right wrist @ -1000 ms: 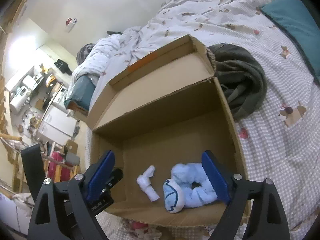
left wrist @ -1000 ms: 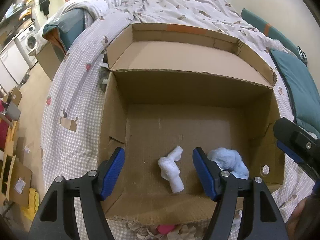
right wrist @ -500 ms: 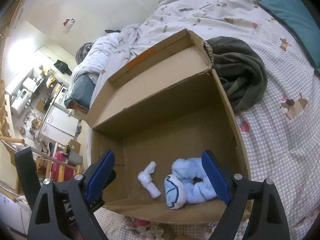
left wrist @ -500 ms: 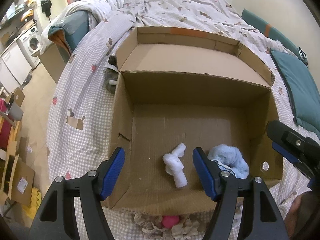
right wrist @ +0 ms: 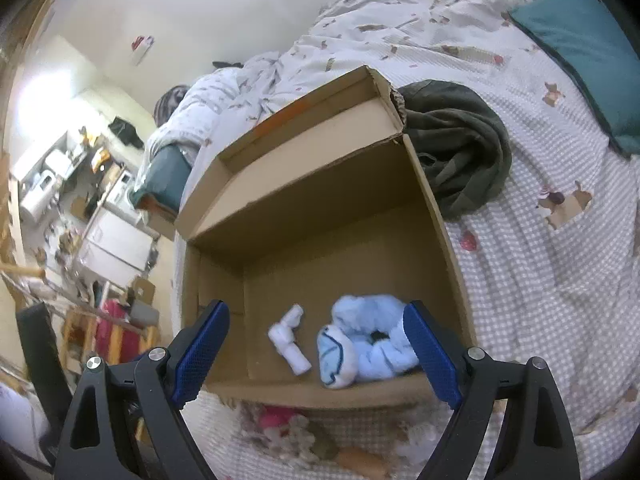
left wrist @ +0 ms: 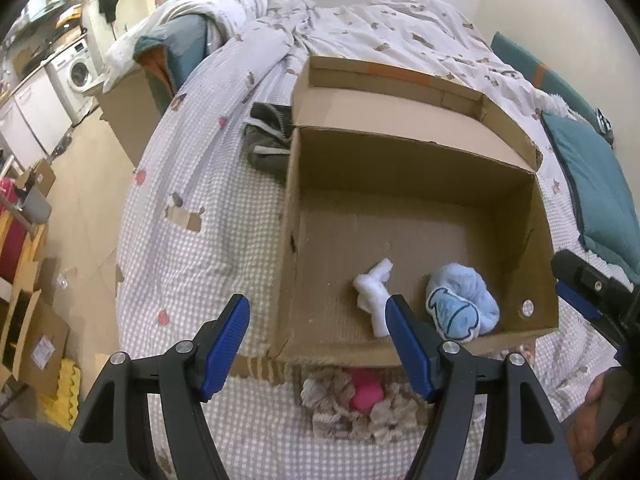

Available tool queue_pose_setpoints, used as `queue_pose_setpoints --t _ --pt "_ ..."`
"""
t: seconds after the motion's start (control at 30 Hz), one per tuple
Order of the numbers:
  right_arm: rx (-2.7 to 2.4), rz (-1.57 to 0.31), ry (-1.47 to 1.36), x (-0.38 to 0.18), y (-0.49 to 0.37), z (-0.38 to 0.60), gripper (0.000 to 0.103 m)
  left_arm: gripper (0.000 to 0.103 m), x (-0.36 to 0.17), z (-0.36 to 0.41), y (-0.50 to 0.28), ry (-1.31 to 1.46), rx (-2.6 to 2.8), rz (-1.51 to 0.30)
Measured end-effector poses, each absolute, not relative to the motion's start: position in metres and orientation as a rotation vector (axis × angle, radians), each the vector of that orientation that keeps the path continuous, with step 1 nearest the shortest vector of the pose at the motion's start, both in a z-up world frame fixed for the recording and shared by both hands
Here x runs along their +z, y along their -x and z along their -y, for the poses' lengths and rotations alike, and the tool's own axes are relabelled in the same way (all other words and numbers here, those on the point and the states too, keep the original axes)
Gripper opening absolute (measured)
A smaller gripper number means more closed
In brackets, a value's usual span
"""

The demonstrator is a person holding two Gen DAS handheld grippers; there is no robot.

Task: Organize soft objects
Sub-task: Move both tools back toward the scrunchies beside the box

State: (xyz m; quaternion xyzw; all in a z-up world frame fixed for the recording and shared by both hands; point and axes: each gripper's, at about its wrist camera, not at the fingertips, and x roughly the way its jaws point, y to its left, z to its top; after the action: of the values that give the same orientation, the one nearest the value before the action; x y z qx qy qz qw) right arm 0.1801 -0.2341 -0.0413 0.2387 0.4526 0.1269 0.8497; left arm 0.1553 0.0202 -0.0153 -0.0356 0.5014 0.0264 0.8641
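An open cardboard box (left wrist: 404,152) (right wrist: 304,184) sits on the bed. Inside, near its front wall, lie a white rolled sock (left wrist: 374,300) (right wrist: 289,340) and a light blue soft toy (left wrist: 462,308) (right wrist: 368,346). My left gripper (left wrist: 318,344) is open and empty, above the box's front left corner. My right gripper (right wrist: 316,354) is open and empty, above the box's front wall. A pink and beige soft object (left wrist: 362,394) (right wrist: 280,420) lies on the bed just in front of the box.
A dark green garment (right wrist: 456,144) lies right of the box, another dark item (left wrist: 268,144) at its left. Teal pillows (left wrist: 592,184) are on the right. The bed edge drops to the floor at left, with cartons (left wrist: 36,344) there.
Both grippers have pulled back and risen from the box; the left one also shifted left. The sock and blue toy stay in the box. The pink and beige object has come into view.
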Motion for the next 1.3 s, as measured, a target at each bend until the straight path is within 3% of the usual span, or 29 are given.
queue_pose_setpoints --t 0.43,1.3 --pt "0.267 -0.941 -0.380 -0.034 -0.143 0.224 0.094 0.068 -0.031 -0.041 -0.118 0.120 0.061 -1.089" --pt "0.281 -1.081 -0.328 -0.079 -0.111 0.210 0.094 0.068 -0.058 -0.085 -0.101 0.266 0.152 -1.165"
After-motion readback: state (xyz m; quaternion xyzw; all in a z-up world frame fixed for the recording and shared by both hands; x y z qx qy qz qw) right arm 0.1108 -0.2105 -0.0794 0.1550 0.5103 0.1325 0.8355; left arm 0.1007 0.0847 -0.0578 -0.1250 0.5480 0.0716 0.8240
